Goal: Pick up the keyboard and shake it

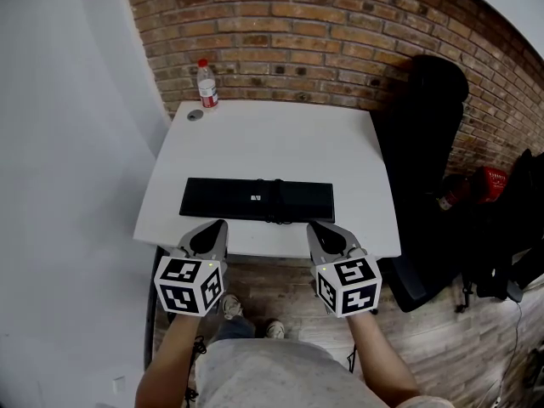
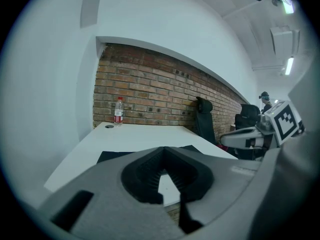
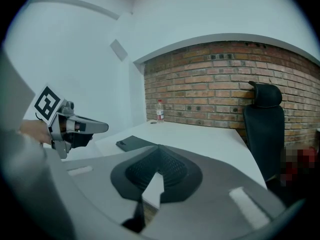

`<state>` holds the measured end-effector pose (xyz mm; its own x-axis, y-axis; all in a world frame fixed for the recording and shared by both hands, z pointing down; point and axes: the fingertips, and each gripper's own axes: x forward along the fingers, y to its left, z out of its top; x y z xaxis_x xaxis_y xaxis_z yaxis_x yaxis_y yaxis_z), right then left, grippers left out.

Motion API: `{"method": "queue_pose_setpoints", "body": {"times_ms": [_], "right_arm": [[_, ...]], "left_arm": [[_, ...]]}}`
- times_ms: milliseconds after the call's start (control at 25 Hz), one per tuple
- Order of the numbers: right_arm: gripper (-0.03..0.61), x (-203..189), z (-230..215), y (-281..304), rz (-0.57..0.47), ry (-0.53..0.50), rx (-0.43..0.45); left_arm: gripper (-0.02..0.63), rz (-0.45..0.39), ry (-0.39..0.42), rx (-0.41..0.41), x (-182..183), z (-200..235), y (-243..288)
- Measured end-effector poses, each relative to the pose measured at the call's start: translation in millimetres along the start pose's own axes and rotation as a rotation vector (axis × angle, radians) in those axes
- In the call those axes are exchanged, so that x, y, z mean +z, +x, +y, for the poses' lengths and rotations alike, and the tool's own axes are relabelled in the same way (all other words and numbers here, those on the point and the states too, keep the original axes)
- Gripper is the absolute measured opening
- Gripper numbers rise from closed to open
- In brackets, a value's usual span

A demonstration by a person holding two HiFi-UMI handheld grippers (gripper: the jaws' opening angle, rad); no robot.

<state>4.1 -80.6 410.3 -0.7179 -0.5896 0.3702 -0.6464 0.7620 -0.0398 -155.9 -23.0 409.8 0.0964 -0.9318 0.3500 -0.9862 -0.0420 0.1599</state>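
Observation:
A flat black keyboard (image 1: 257, 200) lies along the near part of the white table (image 1: 280, 138). It also shows as a dark slab (image 2: 112, 155) in the left gripper view and a dark corner (image 3: 131, 143) in the right gripper view. My left gripper (image 1: 219, 225) hovers at the table's front edge, short of the keyboard's left half, shut with nothing in it. My right gripper (image 1: 314, 226) hangs in front of the keyboard's right half, likewise shut and empty. Neither touches the keyboard.
A water bottle with a red cap (image 1: 206, 84) and a small round lid (image 1: 195, 115) stand at the table's far left corner by the brick wall. A black office chair (image 1: 425, 143) is to the right of the table, with a red object (image 1: 480, 185) beyond it.

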Motion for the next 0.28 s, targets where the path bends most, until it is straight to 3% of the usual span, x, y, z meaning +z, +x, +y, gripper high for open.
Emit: {"method": "queue_pose_setpoints", "body": {"times_ms": [280], "right_arm": [[0.012, 0.7, -2.7, -2.4, -0.002, -0.002, 0.003]], "left_arm": [[-0.008, 0.002, 0.006, -0.001, 2.1, -4.3, 1.4]]}}
